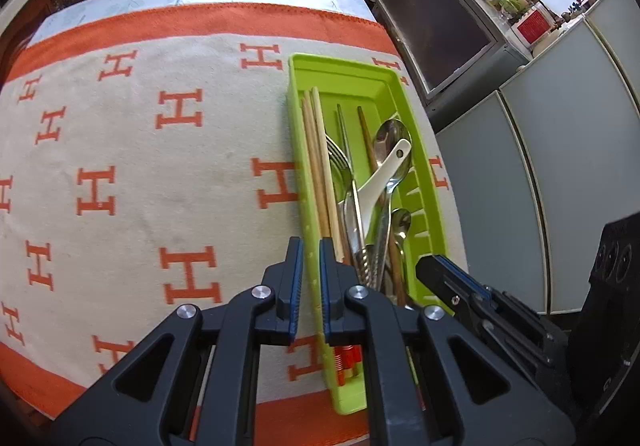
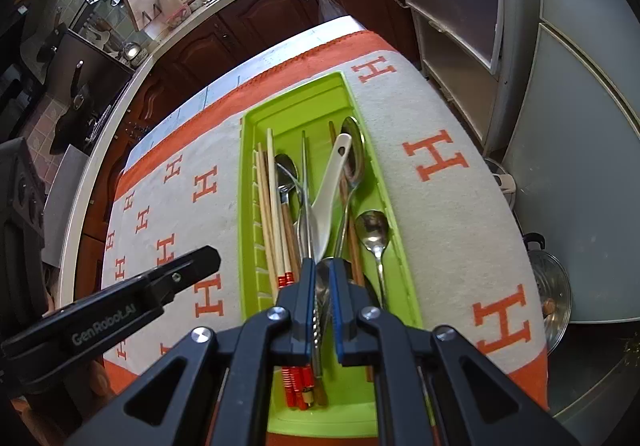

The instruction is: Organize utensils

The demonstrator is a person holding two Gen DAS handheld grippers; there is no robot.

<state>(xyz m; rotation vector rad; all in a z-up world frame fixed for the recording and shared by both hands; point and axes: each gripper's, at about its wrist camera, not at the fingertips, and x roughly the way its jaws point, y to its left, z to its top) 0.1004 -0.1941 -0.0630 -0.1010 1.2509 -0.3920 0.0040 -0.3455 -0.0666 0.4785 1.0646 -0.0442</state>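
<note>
A lime green utensil tray [image 1: 360, 80] [image 2: 296, 102] lies on the H-patterned cloth. It holds wooden chopsticks [image 1: 318, 162] [image 2: 272, 202], a fork [image 1: 338, 162], metal spoons [image 1: 394, 142] [image 2: 374, 234], and a white ceramic spoon [image 1: 380, 182] [image 2: 330, 198]. My left gripper [image 1: 311, 246] is shut on the tray's left rim. My right gripper [image 2: 322, 266] is shut on a metal utensil handle [image 2: 318, 310] above the tray's near end. The right gripper also shows in the left wrist view [image 1: 432, 266].
The cream and orange cloth [image 1: 160, 166] [image 2: 460, 206] covers the table. Grey cabinets [image 1: 540, 166] and a shelf unit [image 2: 460, 6] stand to the right. A dark wood counter [image 2: 260, 18] runs behind. A pot lid [image 2: 554, 294] sits low at the right.
</note>
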